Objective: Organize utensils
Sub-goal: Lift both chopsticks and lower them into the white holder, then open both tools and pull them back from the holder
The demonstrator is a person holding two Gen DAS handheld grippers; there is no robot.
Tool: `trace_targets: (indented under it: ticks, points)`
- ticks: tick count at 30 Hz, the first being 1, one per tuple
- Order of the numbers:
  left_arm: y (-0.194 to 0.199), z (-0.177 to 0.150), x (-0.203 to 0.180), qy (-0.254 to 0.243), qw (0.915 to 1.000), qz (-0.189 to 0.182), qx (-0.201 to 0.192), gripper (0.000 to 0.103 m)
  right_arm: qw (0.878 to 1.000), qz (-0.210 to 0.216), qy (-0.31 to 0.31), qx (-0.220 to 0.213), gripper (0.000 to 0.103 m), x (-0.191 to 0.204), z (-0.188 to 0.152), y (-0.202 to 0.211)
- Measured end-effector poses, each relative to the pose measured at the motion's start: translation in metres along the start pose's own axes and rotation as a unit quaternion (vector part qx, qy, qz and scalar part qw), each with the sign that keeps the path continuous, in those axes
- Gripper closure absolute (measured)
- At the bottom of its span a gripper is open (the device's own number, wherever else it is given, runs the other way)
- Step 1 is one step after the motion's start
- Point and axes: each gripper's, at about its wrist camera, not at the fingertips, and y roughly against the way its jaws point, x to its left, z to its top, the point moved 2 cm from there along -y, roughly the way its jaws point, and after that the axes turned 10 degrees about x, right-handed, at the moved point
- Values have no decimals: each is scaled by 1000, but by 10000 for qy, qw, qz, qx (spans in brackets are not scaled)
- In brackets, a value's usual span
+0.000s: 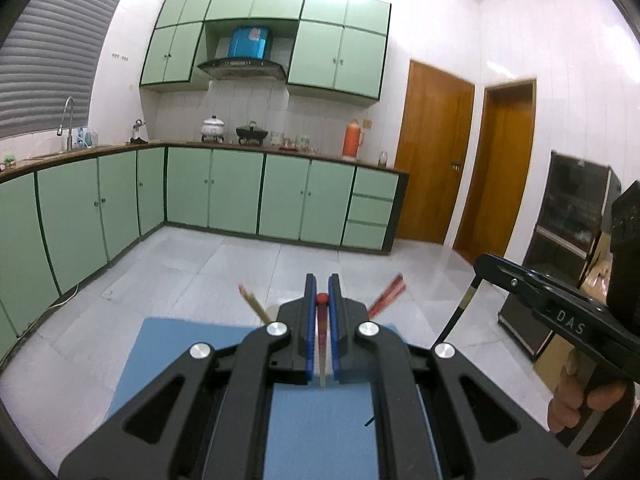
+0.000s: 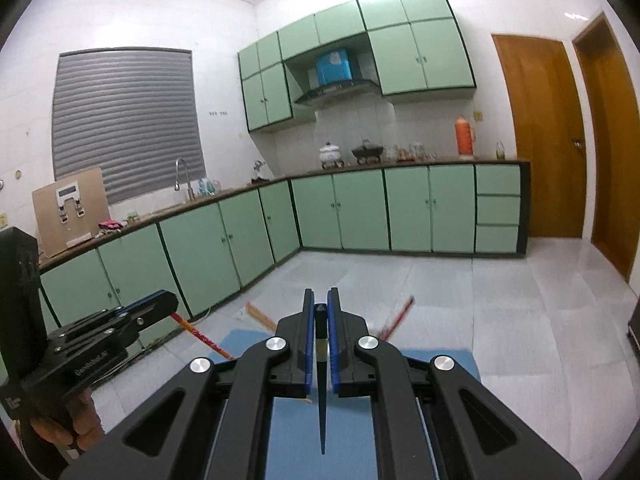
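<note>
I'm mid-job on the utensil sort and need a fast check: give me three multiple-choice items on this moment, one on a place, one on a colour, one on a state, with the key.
1. Where does the orange flask stand?
A. On the floor
B. On the countertop
C. Inside the sink

2. What colour is the chopstick in the right hand-held gripper?
A. Black
B. White
C. Green

3. How is the left hand-held gripper?
A. Wide open, holding nothing
B. Shut on a spoon
C. Shut on a red-tipped chopstick

Key: 1 B, the flask stands upright on the counter near the wooden door; 2 A, the black chopstick tapers to a dark point between the blue pads; 3 C, the pads clamp the thin stick with its red knob at the tips.
</note>
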Motion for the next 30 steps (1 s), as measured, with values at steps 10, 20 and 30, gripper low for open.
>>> trace_targets:
  ticks: [10,20,30]
  points:
    - [-7,62,-2,-131,9978,161,-626,98,9990,-52,171,-406,97,-8,70,-21]
    - [-73,76,-15,-392,9975,346,-486,98,9979,-344,283,-467,97,-27,94,-89]
    - [-139,52,11,-351,9983,457,39,98,9996,-217,168,93,97,-42,61,-154]
